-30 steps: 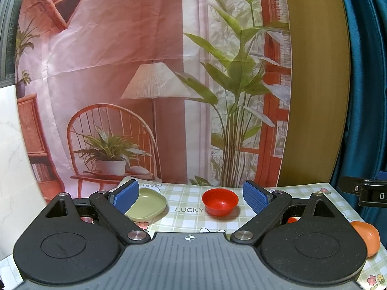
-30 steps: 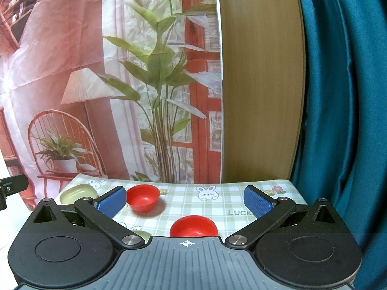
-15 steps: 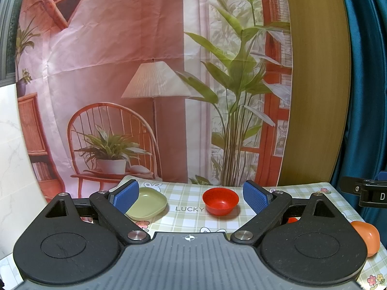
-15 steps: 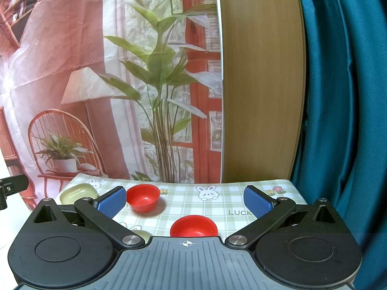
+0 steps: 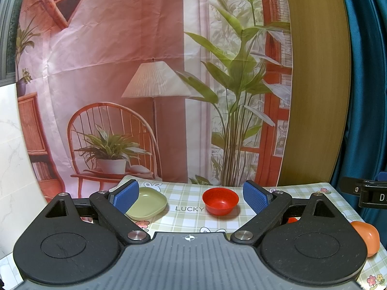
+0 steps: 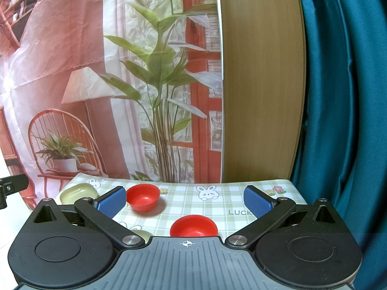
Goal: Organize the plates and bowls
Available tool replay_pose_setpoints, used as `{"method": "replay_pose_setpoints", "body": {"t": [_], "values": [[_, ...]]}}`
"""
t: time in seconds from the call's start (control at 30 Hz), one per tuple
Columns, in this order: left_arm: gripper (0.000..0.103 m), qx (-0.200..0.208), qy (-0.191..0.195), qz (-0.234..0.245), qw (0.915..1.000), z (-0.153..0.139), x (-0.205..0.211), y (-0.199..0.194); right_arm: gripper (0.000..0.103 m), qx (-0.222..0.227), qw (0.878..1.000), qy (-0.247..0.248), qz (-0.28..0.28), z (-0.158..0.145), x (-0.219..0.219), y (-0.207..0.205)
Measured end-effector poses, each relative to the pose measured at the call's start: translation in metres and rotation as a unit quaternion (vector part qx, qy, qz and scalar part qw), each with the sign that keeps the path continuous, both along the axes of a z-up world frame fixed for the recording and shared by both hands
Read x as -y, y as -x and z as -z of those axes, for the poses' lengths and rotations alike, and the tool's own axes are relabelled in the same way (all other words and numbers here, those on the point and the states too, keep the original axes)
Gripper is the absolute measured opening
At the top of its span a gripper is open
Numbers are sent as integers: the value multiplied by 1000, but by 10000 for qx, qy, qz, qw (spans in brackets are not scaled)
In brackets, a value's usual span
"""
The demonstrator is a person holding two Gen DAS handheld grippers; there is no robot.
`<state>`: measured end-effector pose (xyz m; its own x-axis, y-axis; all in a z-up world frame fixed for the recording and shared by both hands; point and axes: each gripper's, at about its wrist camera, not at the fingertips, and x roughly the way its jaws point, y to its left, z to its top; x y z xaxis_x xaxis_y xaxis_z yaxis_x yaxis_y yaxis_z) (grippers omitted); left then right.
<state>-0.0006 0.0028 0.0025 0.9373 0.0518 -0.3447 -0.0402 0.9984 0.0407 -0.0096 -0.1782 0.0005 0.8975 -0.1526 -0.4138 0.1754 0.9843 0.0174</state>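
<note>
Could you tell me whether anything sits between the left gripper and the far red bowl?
Nothing visible does: the left gripper is open, and only bare checked tablecloth lies before the red bowl.

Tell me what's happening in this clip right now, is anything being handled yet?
Nothing is held yet. Both handheld grippers, the left gripper and the right gripper, hover open over a checked tablecloth. On it sit a green plate, an upright red bowl, and a second red bowl nearer the right gripper that looks upside down. An orange bowl lies at the table's right edge. No sorting has begun.
</note>
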Motion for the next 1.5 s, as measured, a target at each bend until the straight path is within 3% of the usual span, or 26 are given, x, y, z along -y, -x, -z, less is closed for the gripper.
{"method": "replay_pose_setpoints", "body": {"t": [0.43,0.73,0.97,1.2,1.3,1.5], "values": [[94,-56,20,-32,10000,3,-2,-1,103,80,10000,-47,-17,1,-1,4],[95,-265,166,-96,9995,5,-15,-30,103,387,9991,-106,-128,13,12,-13],[95,-336,-60,-333,9989,12,-40,-68,103,296,9993,-56,-234,33,20,-53],[94,-424,-103,-520,9977,19,-82,-100,103,205,9960,-626,-609,50,14,-97],[93,-442,-393,-695,9958,24,-97,-110,103,73,9926,-762,-939,58,2,-115],[88,-727,-494,-875,9923,41,-135,-127,103,-265,9916,-613,-1109,72,-41,-149]]}}
